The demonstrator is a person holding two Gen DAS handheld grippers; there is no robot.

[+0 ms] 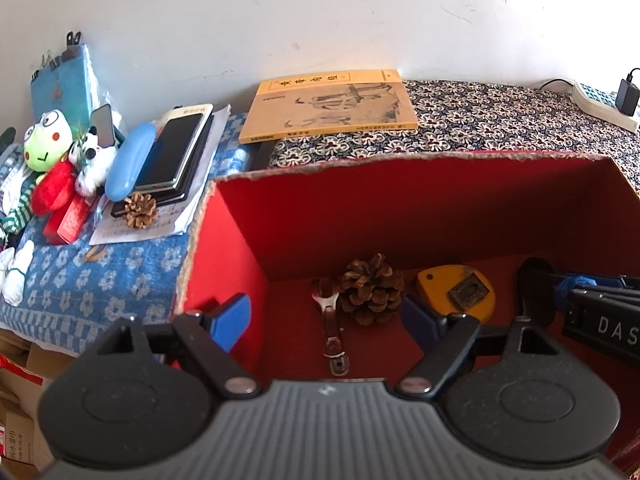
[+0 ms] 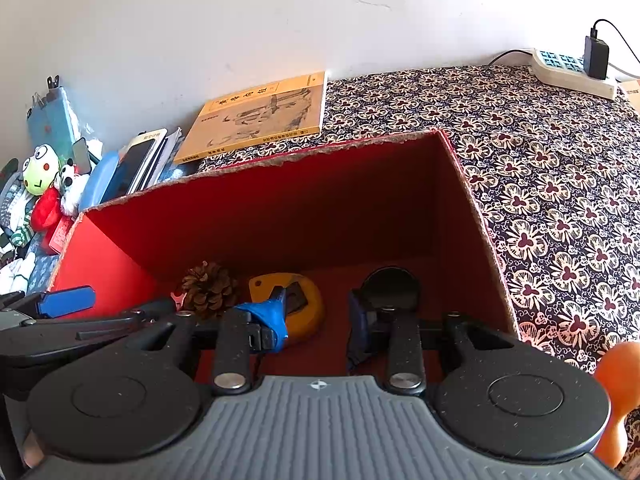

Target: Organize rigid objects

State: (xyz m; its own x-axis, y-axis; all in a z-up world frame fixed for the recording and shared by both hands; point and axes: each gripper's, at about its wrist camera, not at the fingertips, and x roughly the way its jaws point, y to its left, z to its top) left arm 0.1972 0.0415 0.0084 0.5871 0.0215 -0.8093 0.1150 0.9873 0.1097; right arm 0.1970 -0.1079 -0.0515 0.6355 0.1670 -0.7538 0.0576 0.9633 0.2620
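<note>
My left tongs [image 1: 326, 316] hang spread wide and empty over the red box [image 1: 400, 216], one blue pad outside its left wall. My right tongs [image 2: 318, 320] are spread too, low inside the box, with nothing between the pads.

On the box floor lie a metal wrench [image 1: 332, 320], a scaly brown pine cone [image 1: 372, 288] touching it, a smooth yellow tape measure [image 1: 456, 292] just beside, and a black round disc [image 2: 390, 284] ahead of my right pad.

The risk I see: the two rigs are crowded in one box and could knock together, or a pad could catch the ragged cardboard rim and drag the box.

Farther off, a second pine cone [image 1: 140, 210] sits on papers beside a glossy blue case [image 1: 130, 166], soft plush toys [image 1: 48, 160] and a yellow book [image 1: 328, 106] on the patterned cloth surface [image 2: 560, 184].
</note>
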